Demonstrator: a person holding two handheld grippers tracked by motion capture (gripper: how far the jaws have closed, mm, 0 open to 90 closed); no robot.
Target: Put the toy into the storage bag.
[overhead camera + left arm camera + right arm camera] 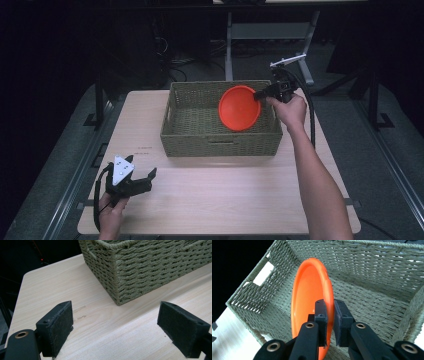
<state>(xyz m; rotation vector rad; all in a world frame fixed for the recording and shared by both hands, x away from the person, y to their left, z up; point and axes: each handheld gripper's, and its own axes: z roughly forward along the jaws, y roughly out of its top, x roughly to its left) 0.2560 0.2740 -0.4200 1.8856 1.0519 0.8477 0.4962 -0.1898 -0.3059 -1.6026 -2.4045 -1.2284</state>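
The right gripper point(260, 93) pinches the rim of an orange plate point(239, 108) and holds it on its edge over the inside of the basket point(220, 142). Its jaws are squeezed tight on the plate's rim. The left gripper point(142, 176) rests near the table's point(225, 200) front corner, jaws wide apart, holding nothing

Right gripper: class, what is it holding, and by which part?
The right gripper is clamped on the rim of the orange plate, held on edge over the woven basket.
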